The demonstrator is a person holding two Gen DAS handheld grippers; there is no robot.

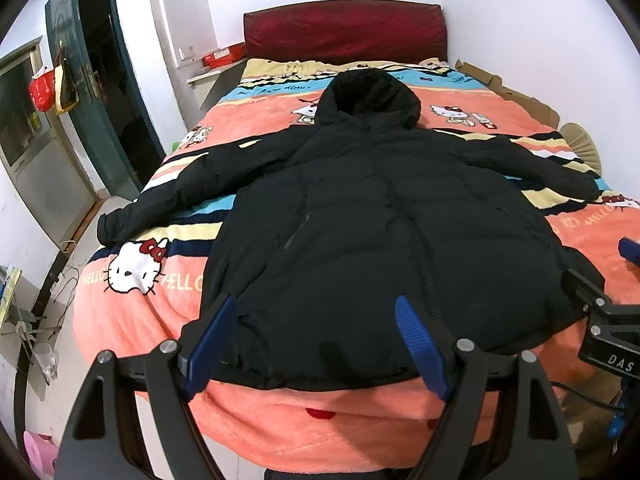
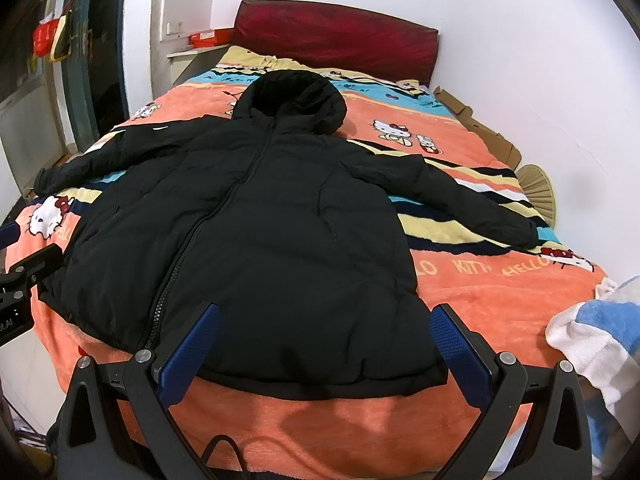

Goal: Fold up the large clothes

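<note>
Black hooded puffer jacket [image 1: 384, 216] lay flat on bed [image 1: 280, 412]: bulky, soft, slippery. Left gripper [image 1: 316, 344] and right gripper [image 2: 324, 336] spread, empty, near hem; sleeve cuffs looked the best grab.

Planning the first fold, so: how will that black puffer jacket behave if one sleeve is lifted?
The jacket looks padded and puffy, so probably light but springy, resisting a flat crease. The sleeve lies limp on the blanket, so it will likely droop. Its smooth shell may slip.
</note>
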